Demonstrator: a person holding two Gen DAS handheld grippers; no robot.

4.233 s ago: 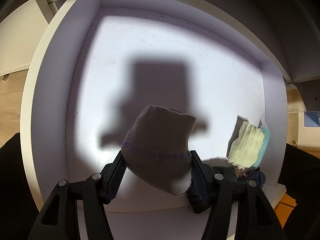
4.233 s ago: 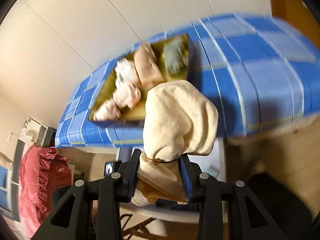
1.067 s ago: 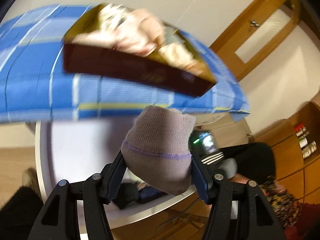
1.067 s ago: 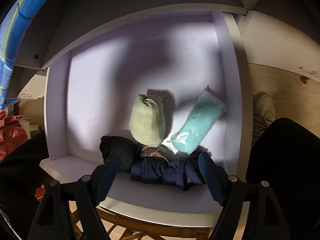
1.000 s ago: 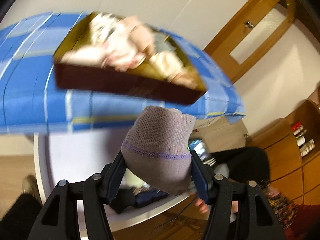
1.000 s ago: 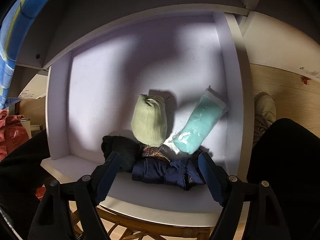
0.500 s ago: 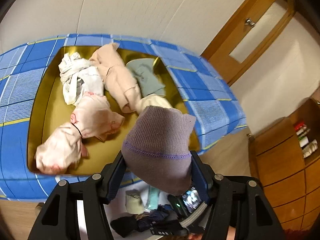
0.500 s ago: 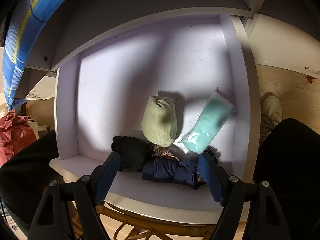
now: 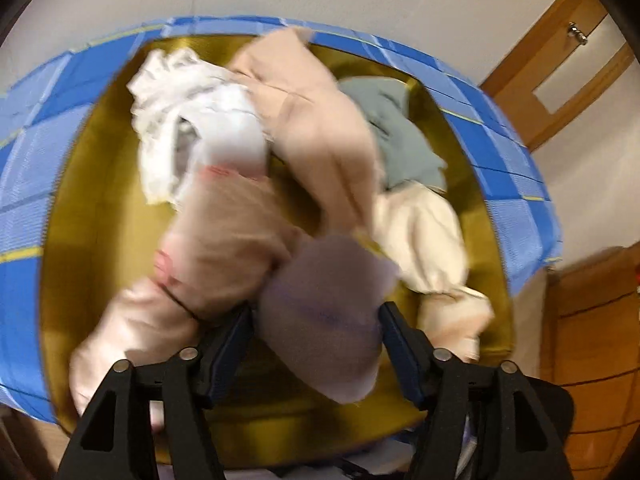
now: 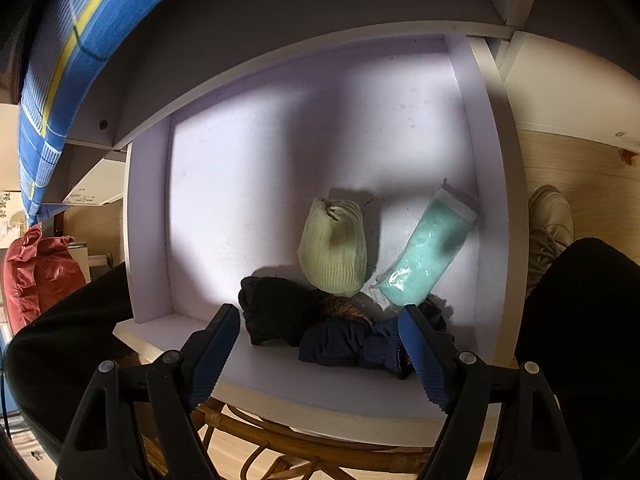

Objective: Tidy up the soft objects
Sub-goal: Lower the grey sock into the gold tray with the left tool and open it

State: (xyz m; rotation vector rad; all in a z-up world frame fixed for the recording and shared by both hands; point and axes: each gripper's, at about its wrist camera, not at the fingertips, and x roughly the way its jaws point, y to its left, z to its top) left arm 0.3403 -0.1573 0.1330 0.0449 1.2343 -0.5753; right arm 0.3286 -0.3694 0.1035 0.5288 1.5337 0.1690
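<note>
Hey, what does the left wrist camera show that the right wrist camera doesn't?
Only the left wrist view: a gold tray of pale clothes, and a grey sock between the opening left hand-held gripper.

Only the right wrist view: a white shelf compartment with a green sock, a teal packet and dark socks.

Both: the blue checked cloth.

Both grippers, the left gripper (image 9: 316, 320) and the right gripper (image 10: 320, 316), are black with blue ridged pads and round silver screws. The person wears black trousers (image 10: 580, 320).
</note>
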